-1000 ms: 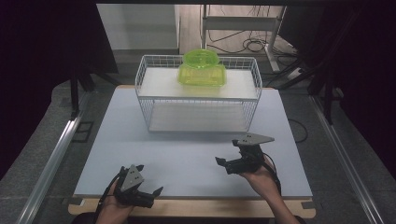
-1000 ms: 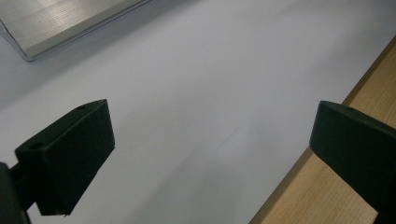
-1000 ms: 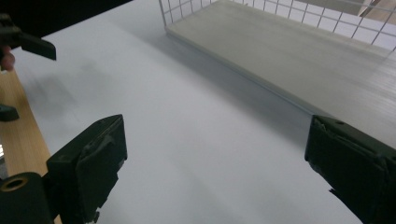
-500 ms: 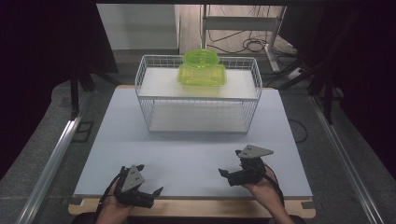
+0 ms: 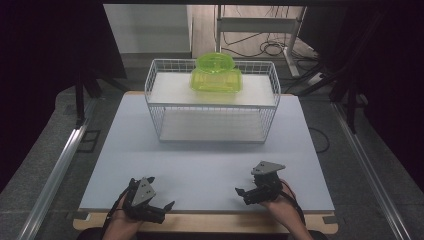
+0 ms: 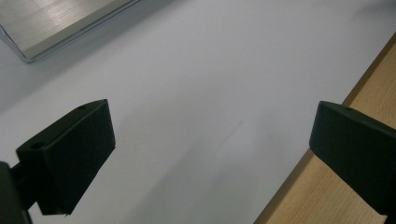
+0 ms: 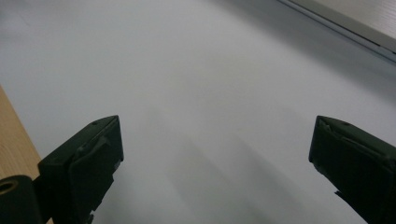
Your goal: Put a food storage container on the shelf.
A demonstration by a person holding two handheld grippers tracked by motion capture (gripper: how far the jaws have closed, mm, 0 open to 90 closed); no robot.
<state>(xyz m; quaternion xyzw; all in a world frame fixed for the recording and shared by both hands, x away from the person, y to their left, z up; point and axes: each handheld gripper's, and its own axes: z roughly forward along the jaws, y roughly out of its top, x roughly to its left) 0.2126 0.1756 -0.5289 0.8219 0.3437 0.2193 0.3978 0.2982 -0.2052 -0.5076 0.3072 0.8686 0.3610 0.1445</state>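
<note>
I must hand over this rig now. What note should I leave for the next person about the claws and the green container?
Left claw: open, holding nothing, low at the near left edge of the table.
Right claw: open, holding nothing, near the front right.
Green container: on the upper shelf of the white wire basket at the far side, apart from both claws.
Done: cannot tell from this moment.
Left: probably any handling of the container; nothing is gripped.

High view overhead; gripper views perhaps skimming table [image 5: 200, 165].
</note>
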